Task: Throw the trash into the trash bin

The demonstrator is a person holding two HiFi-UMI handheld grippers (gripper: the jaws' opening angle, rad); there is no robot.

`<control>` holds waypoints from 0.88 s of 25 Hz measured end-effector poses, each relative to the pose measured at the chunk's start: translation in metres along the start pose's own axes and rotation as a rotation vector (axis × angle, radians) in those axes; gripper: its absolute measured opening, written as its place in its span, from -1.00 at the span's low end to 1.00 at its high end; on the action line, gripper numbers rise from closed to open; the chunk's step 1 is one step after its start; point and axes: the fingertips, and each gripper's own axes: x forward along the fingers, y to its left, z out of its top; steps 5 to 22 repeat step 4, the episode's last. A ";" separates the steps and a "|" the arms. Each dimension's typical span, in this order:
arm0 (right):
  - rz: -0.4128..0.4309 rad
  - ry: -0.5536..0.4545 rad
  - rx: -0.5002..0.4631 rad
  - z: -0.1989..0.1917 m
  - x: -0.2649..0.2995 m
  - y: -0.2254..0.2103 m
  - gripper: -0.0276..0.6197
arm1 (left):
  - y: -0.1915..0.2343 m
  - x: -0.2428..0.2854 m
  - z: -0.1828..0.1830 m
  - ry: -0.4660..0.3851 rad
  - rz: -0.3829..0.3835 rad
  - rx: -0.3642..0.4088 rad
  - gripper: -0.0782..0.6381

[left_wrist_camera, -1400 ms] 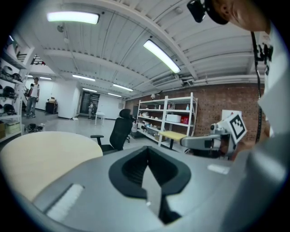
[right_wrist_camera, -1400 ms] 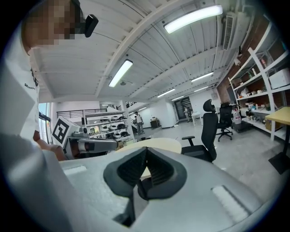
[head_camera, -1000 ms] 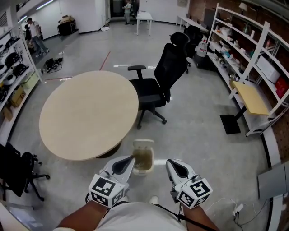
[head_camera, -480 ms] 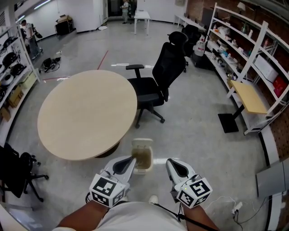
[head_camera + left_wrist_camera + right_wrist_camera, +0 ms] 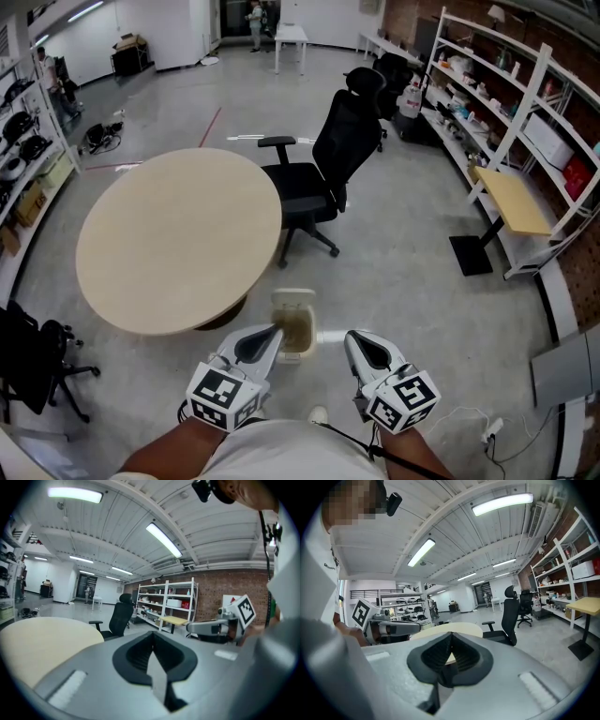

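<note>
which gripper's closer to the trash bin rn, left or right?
Left. In the head view the left gripper tip overlaps the trash bin at its left edge; the right gripper sits off the bin's right side with bare floor between. Both are shut and empty.

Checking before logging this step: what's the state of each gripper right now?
Grey two-jaw left gripper: closed, holding nothing.
Grey two-jaw right gripper: closed, holding nothing.

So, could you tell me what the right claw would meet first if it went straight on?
Most likely the round table: in the right gripper view it lies straight ahead of the shut right claw, with the office chair off to the right. Depth is hard to judge.
</note>
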 end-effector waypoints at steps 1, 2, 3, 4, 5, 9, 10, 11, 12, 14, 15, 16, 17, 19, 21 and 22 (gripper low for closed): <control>-0.001 -0.001 -0.001 0.000 0.000 0.000 -0.91 | 0.000 0.000 0.000 0.000 -0.001 0.001 -0.76; -0.002 -0.001 -0.002 0.000 0.000 0.000 -0.91 | -0.001 0.000 0.000 0.000 -0.003 0.001 -0.76; -0.003 -0.001 -0.002 0.000 0.000 0.000 -0.91 | -0.001 0.000 0.000 -0.001 -0.004 0.002 -0.76; -0.004 -0.001 -0.002 0.000 -0.001 0.001 -0.91 | -0.001 0.000 0.001 -0.001 -0.006 0.003 -0.76; -0.004 -0.001 -0.002 0.000 -0.001 0.001 -0.91 | -0.001 0.000 0.001 -0.001 -0.006 0.003 -0.76; -0.004 -0.001 -0.002 0.000 -0.001 0.001 -0.91 | -0.001 0.000 0.001 -0.001 -0.006 0.003 -0.76; -0.004 -0.001 -0.002 0.000 -0.001 0.001 -0.91 | -0.001 0.000 0.001 -0.001 -0.006 0.003 -0.76; -0.004 -0.001 -0.002 0.000 -0.001 0.001 -0.91 | -0.001 0.000 0.001 -0.001 -0.006 0.003 -0.76; -0.004 -0.001 -0.002 0.000 -0.001 0.001 -0.91 | -0.001 0.000 0.001 -0.001 -0.006 0.003 -0.76; -0.004 -0.001 -0.002 0.000 -0.001 0.001 -0.91 | -0.001 0.000 0.001 -0.001 -0.006 0.003 -0.76; -0.004 -0.001 -0.002 0.000 -0.001 0.001 -0.91 | -0.001 0.000 0.001 -0.001 -0.006 0.003 -0.76; -0.004 -0.001 -0.002 0.000 -0.001 0.001 -0.91 | -0.001 0.000 0.001 -0.001 -0.006 0.003 -0.76; -0.004 -0.001 -0.002 0.000 -0.001 0.001 -0.91 | -0.001 0.000 0.001 -0.001 -0.006 0.003 -0.76; -0.004 -0.001 -0.002 0.000 -0.001 0.001 -0.91 | -0.001 0.000 0.001 -0.001 -0.006 0.003 -0.76; -0.004 -0.001 -0.002 0.000 -0.001 0.001 -0.91 | -0.001 0.000 0.001 -0.001 -0.006 0.003 -0.76; -0.004 -0.001 -0.002 0.000 -0.001 0.001 -0.91 | -0.001 0.000 0.001 -0.001 -0.006 0.003 -0.76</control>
